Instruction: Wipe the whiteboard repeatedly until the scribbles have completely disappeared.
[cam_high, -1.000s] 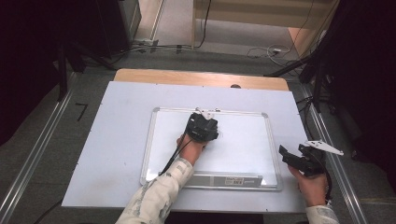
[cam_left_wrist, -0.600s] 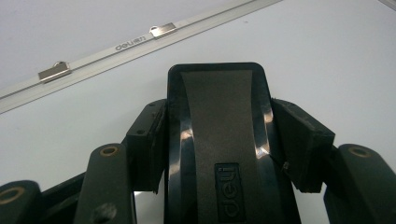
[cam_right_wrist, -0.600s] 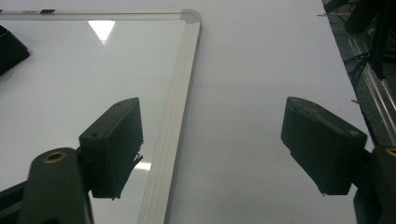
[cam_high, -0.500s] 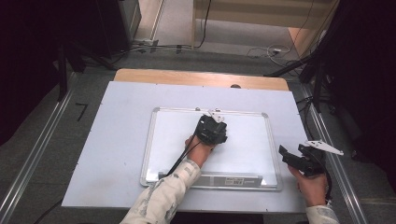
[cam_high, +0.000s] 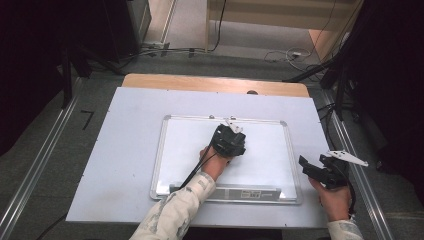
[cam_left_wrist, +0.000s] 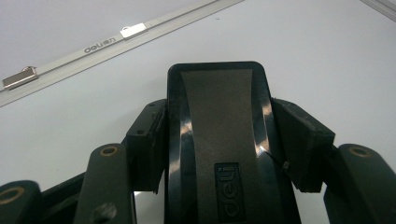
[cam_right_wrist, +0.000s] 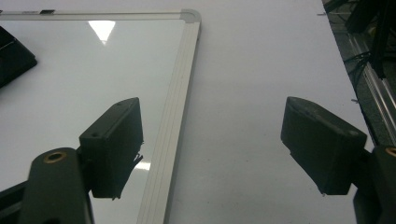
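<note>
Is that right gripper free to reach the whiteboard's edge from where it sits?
Probably yes. The right gripper is open and holds nothing, and the whiteboard frame lies just ahead between its jaws, with bare table around it.

The high view looked forward and down on the whole table (cam_high: 125, 150). The left gripper view sat close over the whiteboard (cam_left_wrist: 350, 60), facing its top frame. The right gripper view looked low across the whiteboard's right edge. All three shared that whiteboard.
</note>
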